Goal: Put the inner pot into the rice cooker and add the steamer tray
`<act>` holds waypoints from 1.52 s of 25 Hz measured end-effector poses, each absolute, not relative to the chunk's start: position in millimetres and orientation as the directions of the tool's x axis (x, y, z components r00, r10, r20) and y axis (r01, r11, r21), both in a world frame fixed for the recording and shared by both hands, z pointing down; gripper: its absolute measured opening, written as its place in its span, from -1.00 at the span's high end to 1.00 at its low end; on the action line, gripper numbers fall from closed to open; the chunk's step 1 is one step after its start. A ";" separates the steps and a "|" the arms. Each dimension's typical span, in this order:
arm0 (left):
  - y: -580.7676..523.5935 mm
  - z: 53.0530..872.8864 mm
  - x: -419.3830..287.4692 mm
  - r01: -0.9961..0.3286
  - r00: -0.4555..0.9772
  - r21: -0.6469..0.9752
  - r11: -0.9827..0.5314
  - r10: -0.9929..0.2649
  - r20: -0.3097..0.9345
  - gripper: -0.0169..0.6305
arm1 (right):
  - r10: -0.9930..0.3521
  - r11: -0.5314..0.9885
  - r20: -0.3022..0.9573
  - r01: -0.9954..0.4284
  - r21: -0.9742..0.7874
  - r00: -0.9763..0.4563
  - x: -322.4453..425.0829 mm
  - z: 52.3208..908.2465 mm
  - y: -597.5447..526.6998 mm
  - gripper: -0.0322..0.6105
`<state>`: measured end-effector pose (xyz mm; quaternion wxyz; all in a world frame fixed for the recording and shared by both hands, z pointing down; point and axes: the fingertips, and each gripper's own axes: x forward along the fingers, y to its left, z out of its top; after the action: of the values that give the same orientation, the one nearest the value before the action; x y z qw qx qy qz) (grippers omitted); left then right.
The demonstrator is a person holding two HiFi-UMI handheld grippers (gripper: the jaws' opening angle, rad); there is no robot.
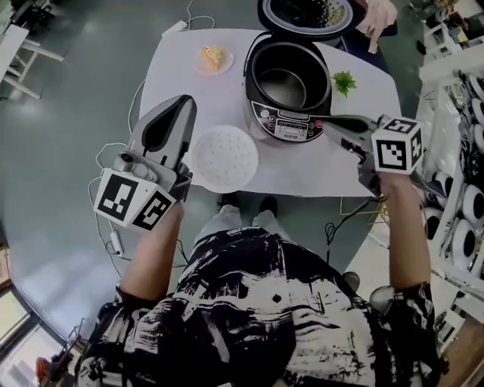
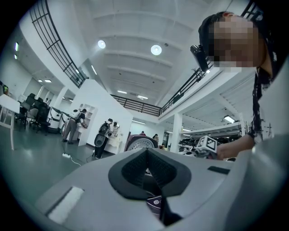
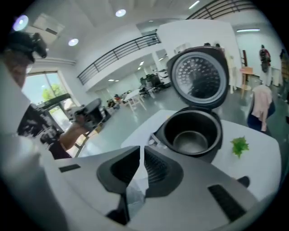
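Note:
The rice cooker [image 1: 287, 113] stands open on the white table [image 1: 174, 75], its lid [image 1: 306, 15] tipped back. The dark inner pot [image 1: 283, 85] sits inside the body; the right gripper view shows it [image 3: 192, 135] below the raised lid [image 3: 198, 76]. A white perforated steamer tray [image 1: 224, 157] lies flat on the table, left of the cooker's front. My right gripper [image 1: 324, 121] hovers by the cooker's control panel, shut, with nothing between its jaws [image 3: 141, 151]. My left gripper [image 1: 184, 102] hangs left of the tray, beyond the table's edge, also shut and holding nothing [image 2: 146, 151].
A small plate with a cake slice [image 1: 212, 57] sits at the back left of the table, a green leafy sprig [image 1: 343, 82] to the cooker's right. Another person's hand [image 1: 376, 19] is behind the lid. Cables trail on the floor at left; shelving stands at right.

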<state>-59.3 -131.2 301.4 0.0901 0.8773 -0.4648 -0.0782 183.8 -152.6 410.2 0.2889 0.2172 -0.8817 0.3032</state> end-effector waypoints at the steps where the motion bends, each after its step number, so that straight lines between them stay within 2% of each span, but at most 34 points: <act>1: -130.8 304.6 -61.0 -0.802 0.556 0.233 -0.549 -0.830 -0.045 0.93 | -0.163 0.742 0.628 -0.515 -0.430 -0.761 170.6 416.8 -122.2 0.83; 3: -131.1 310.3 -63.7 -0.803 0.557 0.236 -0.548 -0.830 -0.031 0.93 | -0.119 0.736 0.631 -0.495 -0.463 -0.767 150.3 451.9 -75.4 0.83; 6: -131.3 317.6 -64.0 -0.797 0.568 0.237 -0.555 -0.823 -0.016 0.93 | -0.163 0.660 0.676 -0.589 -0.467 -0.719 129.5 528.1 -48.2 0.79; 9: -129.5 324.2 -62.2 -0.789 0.584 0.237 -0.568 -0.812 -0.003 0.93 | -0.197 0.548 0.707 -0.675 -0.495 -0.679 113.6 591.7 -46.9 0.50; 11: -128.2 327.8 -62.7 -0.783 0.593 0.238 -0.575 -0.805 0.005 0.93 | -0.220 0.478 0.724 -0.719 -0.504 -0.654 105.3 622.0 -53.2 0.46; 13: -126.6 330.8 -64.7 -0.778 0.601 0.240 -0.581 -0.799 0.013 0.93 | -0.255 0.424 0.743 -0.762 -0.489 -0.619 100.9 644.8 -63.0 0.12; 15: -125.6 332.9 -68.4 -0.775 0.605 0.243 -0.583 -0.796 0.019 0.93 | -0.278 0.395 0.765 -0.795 -0.461 -0.582 98.5 663.0 -72.3 -0.03; 21: -125.1 341.1 -91.6 -0.787 0.589 0.250 -0.564 -0.808 0.031 0.93 | -0.229 0.326 0.851 -0.861 -0.390 -0.472 90.6 711.8 -79.6 -0.07; 24: -125.5 344.9 -102.7 -0.794 0.578 0.257 -0.551 -0.815 0.038 0.93 | -0.207 0.283 0.871 -0.880 -0.382 -0.445 86.2 726.1 -79.5 0.01; 27: -126.7 346.6 -111.0 -0.799 0.570 0.260 -0.543 -0.821 0.039 0.93 | -0.184 0.280 0.895 -0.894 -0.349 -0.407 83.6 736.1 -80.1 0.22; 29: -125.9 346.7 -116.0 -0.802 0.565 0.261 -0.538 -0.824 0.039 0.93 | -0.167 0.260 0.918 -0.914 -0.311 -0.359 87.1 743.9 -78.2 0.41; 31: -124.2 346.1 -121.2 -0.806 0.559 0.261 -0.531 -0.829 0.038 0.93 | -0.157 0.218 0.933 -0.933 -0.287 -0.324 91.3 749.5 -75.6 0.77; 34: -122.0 343.2 -127.4 -0.811 0.549 0.260 -0.524 -0.835 0.031 0.93 | -0.124 0.188 0.940 -0.938 -0.292 -0.318 90.4 750.5 -69.0 0.87; 38: -121.2 336.4 -129.2 -0.814 0.542 0.256 -0.521 -0.840 0.015 0.93 | -0.098 0.205 0.925 -0.917 -0.341 -0.366 78.3 735.4 -60.5 0.89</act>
<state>-129.2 -121.2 336.4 0.1171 0.8703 -0.4752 -0.0554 78.3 -60.5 735.4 0.4105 0.3852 -0.6587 0.4992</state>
